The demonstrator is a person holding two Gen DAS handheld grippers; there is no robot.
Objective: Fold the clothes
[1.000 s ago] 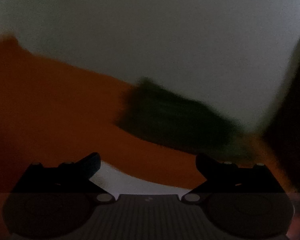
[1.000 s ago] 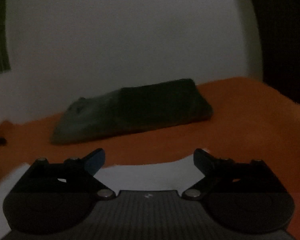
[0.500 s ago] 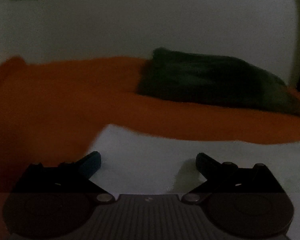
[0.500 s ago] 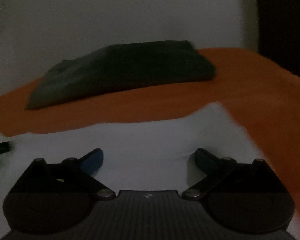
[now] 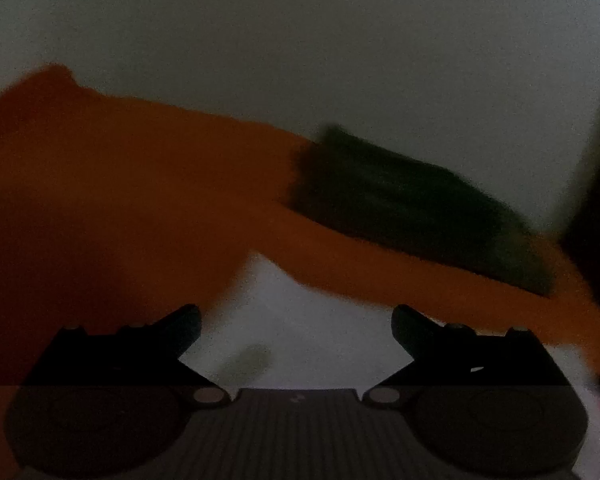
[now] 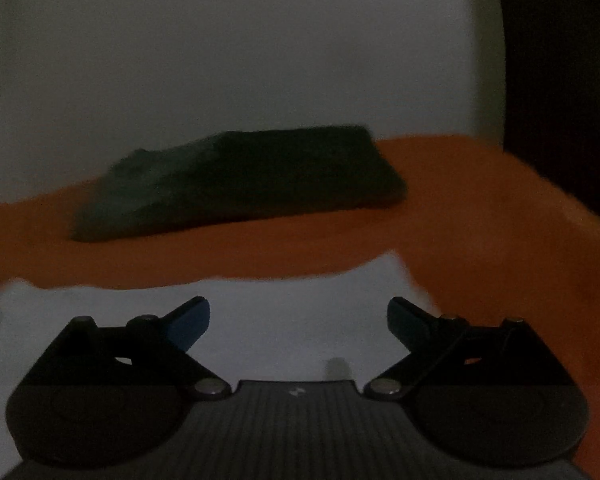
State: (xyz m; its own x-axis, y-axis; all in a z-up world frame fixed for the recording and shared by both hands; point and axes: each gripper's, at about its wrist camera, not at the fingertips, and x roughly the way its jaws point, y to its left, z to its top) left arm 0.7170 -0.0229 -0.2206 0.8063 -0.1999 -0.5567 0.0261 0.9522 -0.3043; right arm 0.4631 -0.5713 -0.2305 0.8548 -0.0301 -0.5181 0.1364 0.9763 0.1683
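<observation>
Dimness and motion blur hide most detail: fabric texture, seams and folds cannot be made out in either wrist view. On the rumpled orange cloth sheet lies a dark green folded garment, a flat pile near the pale wall; its left end looks greyer, but whether that is a separate layer is unclear. Nearer the cameras spreads a white cloth, its shape cut off by the tool bodies.

The left gripper hangs with its fingers spread wide and nothing between them, above the white cloth's edge; the same goes for the right gripper, whose blue fingertips are parted and empty. A dark upright shape at the right border is unreadable.

Against half a second ago, the left view has tilted and smeared: the green garment now slants down to the right, and less white cloth shows. The right view has lifted slightly, showing less white cloth than before.
</observation>
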